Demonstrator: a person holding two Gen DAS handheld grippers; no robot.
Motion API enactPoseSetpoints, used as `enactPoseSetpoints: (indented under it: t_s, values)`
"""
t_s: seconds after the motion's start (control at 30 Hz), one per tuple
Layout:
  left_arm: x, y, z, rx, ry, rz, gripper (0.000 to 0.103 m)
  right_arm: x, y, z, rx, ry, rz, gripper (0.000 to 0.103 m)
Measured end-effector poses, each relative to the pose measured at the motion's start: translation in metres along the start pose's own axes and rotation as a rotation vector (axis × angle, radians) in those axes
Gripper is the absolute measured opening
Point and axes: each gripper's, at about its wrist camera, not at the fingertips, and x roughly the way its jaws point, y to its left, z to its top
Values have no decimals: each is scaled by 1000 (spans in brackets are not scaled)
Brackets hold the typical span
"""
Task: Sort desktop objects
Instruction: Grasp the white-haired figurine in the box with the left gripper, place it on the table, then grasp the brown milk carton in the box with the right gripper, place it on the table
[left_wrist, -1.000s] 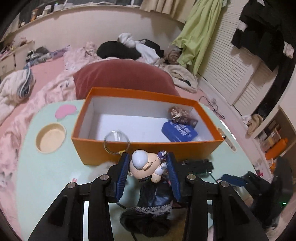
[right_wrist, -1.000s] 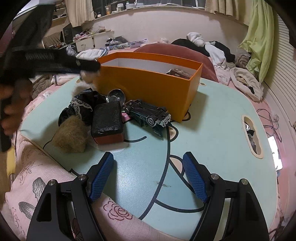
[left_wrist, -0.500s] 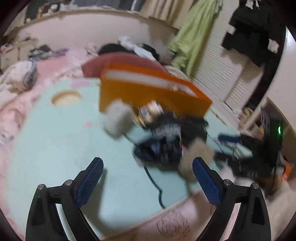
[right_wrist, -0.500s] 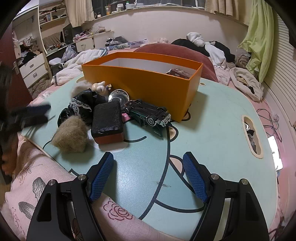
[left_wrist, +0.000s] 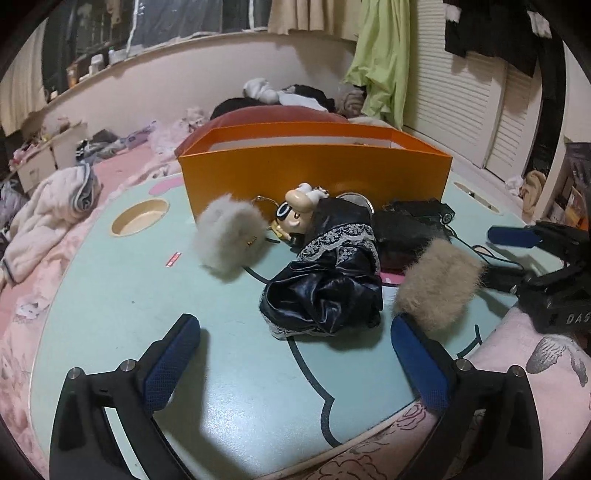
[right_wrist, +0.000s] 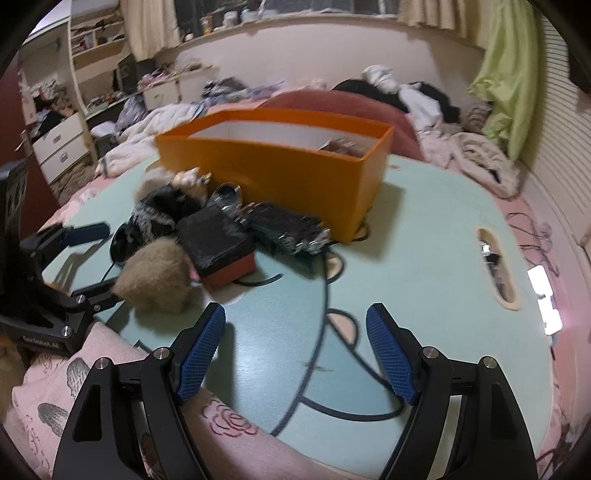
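— Two fur pom-poms are lying on the surface (left_wrist: 110, 306), a grey one (left_wrist: 231, 236) and a tan one (left_wrist: 437, 282). Are you reading any writing?

— Only partly. I am seeing "DAS" on the body of my right hand-held gripper (right_wrist: 295, 350) in the left view, and a maker's mark on my left hand-held gripper (left_wrist: 295, 347) in the right view that is too blurred to read.

— What are the hand-held grippers holding?

— Nothing. The left one's jaws have just been opening and are standing wide, with bare pale green surface between them. The right one's jaws are gaping too, empty, over the near edge.

— What else are you counting?

— One orange box (left_wrist: 314, 177), standing at the far side. One big-headed figurine (left_wrist: 295, 214) is lying just in front of it, touching one heap of black lace-trimmed cloth (left_wrist: 332, 280). One black block with a red base (right_wrist: 221, 247) is sitting beside one dark toy car (right_wrist: 291, 229). One metal ring (left_wrist: 264, 201) is showing behind the grey pom-pom.

— And the room?

— The surface is carrying a cartoon outline and a round cup hollow (left_wrist: 140, 221). It is resting among pink bedding (left_wrist: 22, 332), with one red cushion (left_wrist: 277, 114) behind the box, a green garment (left_wrist: 380, 62) hanging by louvred doors, and white drawers (right_wrist: 62, 147) at the left.
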Motion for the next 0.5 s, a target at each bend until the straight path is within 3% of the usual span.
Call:
enactPoseSetpoints:
  t_s: [0.13,0.2,0.23,0.33,0.4,0.5]
  values:
    - [-2,-2,0,-2,-2,2,103,-28,3,3,-18,-124,32,76]
    - [-4,-1,-1,-1,-3,1,103,-37,2,15,-18,-147,77,61]
    - [-5,0,-1,-1,-4,2,103,-40,0,33,-9,-140,97,54]
    - [-6,2,-2,-3,-6,1,103,-44,-2,83,-17,-132,97,53]
    - [-7,2,-2,-2,-5,1,103,-26,-5,123,-42,-46,57,53]
    - [-7,3,-2,-2,-6,1,103,30,-18,167,18,197,-10,53]
